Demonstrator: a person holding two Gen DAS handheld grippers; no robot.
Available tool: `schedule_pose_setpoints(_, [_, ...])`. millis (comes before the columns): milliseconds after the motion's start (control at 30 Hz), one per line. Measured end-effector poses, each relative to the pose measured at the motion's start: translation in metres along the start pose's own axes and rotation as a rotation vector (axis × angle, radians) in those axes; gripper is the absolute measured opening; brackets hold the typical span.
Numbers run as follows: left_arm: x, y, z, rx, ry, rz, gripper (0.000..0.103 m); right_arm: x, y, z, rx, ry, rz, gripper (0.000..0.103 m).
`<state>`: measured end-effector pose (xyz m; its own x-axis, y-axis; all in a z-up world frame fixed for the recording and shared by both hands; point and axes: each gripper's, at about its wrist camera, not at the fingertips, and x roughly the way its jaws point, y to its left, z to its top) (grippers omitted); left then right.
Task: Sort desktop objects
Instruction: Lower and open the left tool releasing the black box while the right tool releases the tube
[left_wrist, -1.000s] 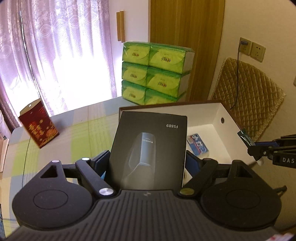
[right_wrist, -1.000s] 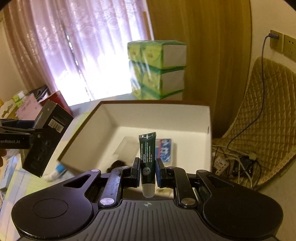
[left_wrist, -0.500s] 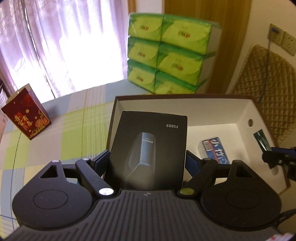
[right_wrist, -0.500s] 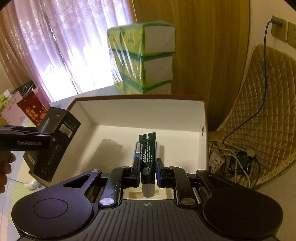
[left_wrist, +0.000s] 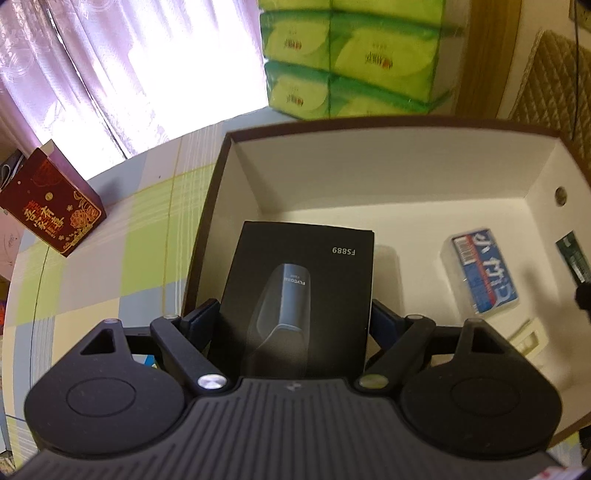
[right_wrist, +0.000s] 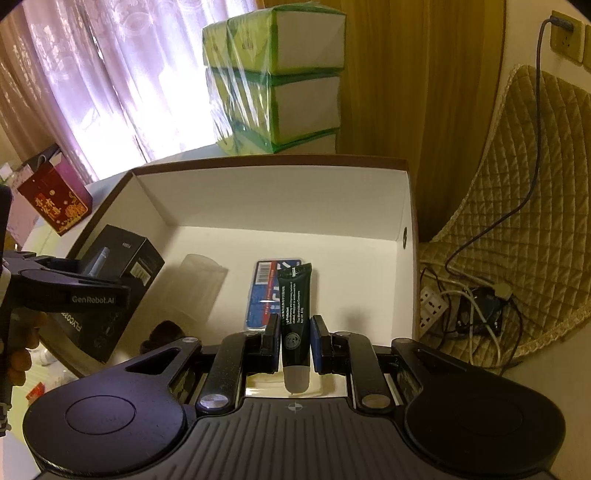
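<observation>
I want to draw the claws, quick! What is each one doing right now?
Left gripper: closed on the black box, over the open white box.
Right gripper: closed on the dark green tube.

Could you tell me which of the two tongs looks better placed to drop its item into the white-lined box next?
Probably the right tongs: their dark green tube hangs well inside the white-lined cardboard box, above the blue packet. The left tongs hold the black carton nearer the box's left wall.
</observation>
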<state>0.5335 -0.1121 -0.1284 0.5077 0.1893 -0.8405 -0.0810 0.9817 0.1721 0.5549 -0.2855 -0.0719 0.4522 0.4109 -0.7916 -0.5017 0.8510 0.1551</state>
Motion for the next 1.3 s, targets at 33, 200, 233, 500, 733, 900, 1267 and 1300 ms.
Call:
schedule_pose_setpoints(33, [0.003, 0.0, -0.001, 0.001, 0.006, 0.001, 0.082, 0.002, 0.0, 0.001, -0.007, 0.0, -0.005, 0.013])
schedule_pose_setpoints(200, [0.01, 0.0, -0.002, 0.014, 0.023, -0.005, 0.083, 0.008, 0.001, 0.004, -0.035, 0.003, -0.025, 0.013])
schedule_pose_setpoints(233, [0.01, 0.0, -0.002, 0.017, 0.014, -0.001, 0.08, 0.009, 0.002, 0.005, -0.039, 0.005, -0.029, 0.013])
schedule_pose_setpoints(500, [-0.001, 0.004, 0.009, 0.026, -0.033, -0.006, 0.081, 0.016, 0.003, 0.006, -0.077, 0.017, -0.069, 0.013])
schedule_pose_setpoints(733, [-0.004, 0.007, 0.011, 0.018, -0.035, -0.044, 0.081, 0.022, 0.0, 0.005, -0.085, 0.031, -0.094, 0.013])
schedule_pose_setpoints(900, [-0.006, 0.006, 0.009, 0.028, -0.039, -0.065, 0.081, 0.027, -0.002, 0.006, -0.108, 0.013, -0.129, 0.013])
schedule_pose_setpoints(1267, [-0.015, 0.007, 0.006, 0.05, -0.053, -0.095, 0.085, 0.011, -0.005, -0.002, -0.091, -0.022, -0.062, 0.06])
schedule_pose_setpoints(1300, [-0.016, 0.007, 0.005, 0.053, -0.055, -0.097, 0.086, 0.008, -0.004, -0.003, -0.095, -0.027, -0.053, 0.061])
